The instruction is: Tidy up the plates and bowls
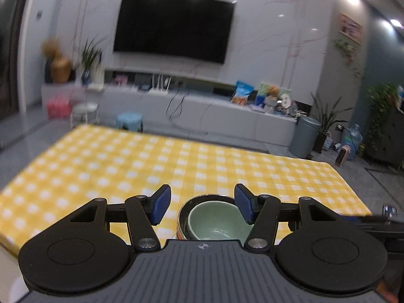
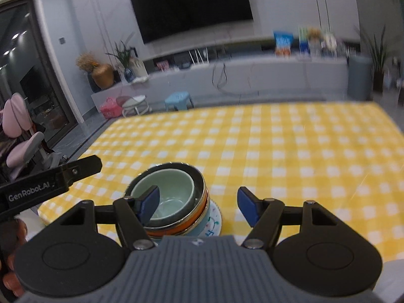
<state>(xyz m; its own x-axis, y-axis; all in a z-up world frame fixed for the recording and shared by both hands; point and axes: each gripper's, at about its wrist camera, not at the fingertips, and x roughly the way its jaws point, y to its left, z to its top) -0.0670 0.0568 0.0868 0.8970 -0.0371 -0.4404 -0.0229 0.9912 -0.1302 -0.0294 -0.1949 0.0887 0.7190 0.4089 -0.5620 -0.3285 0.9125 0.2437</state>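
Observation:
A pale green bowl sits nested in a metal-rimmed bowl with an orange band. That stack stands on a white patterned plate, near the front edge of the table with its yellow checked cloth. My left gripper hovers above the stack, open, its blue pads apart and clear of the bowls. My right gripper is open too, above and slightly right of the green bowl, and holds nothing. The left gripper's black finger shows at the left in the right wrist view.
Beyond the table lie a grey floor, a blue stool, a white round stool, a grey bin and a long TV cabinet. A person's fingers hold the left gripper. The cloth beyond the stack is bare.

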